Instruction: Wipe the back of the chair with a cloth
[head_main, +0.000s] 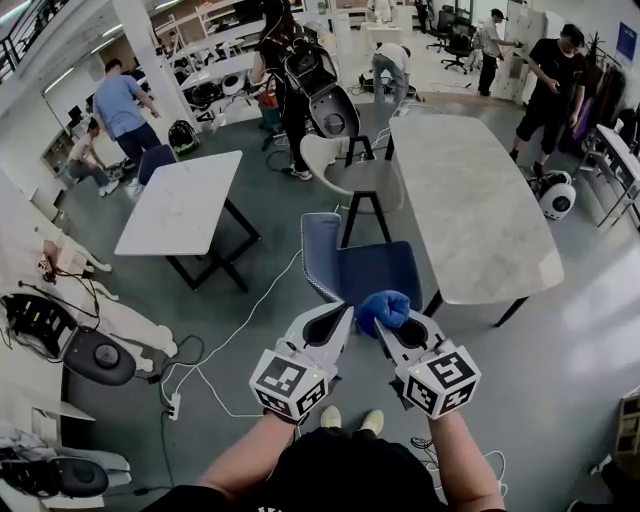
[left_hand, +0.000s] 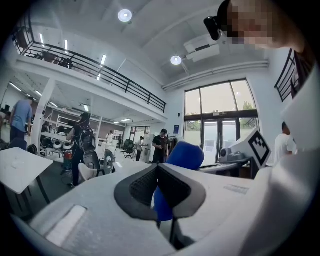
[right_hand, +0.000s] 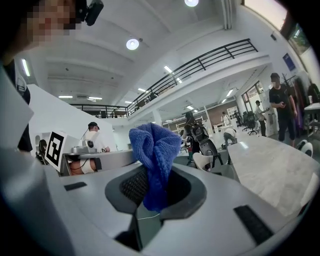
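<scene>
**Desk:** Where is the cloth?

**Me:** I have the blue cloth (right_hand: 155, 145) in my right gripper (right_hand: 156, 186). Its 2 jaws are clamped on the lower part, and the bunched top sticks up past the tips.

**Desk:** And the left one?

**Me:** My left gripper (left_hand: 157, 171) has its jaws pressed together with nothing between the pads. The blue I see past them is the cloth in the other gripper, which is just beside it.

**Desk:** How about the chair?

**Me:** The dark blue chair (head_main: 362, 272) stands in front of me at the near end of the long marble table (head_main: 470, 200), with its back on the left. In the head view both grippers are over the front edge of its seat (I can't tell whether anything touches it). The cloth is not on the back of the chair.
</scene>
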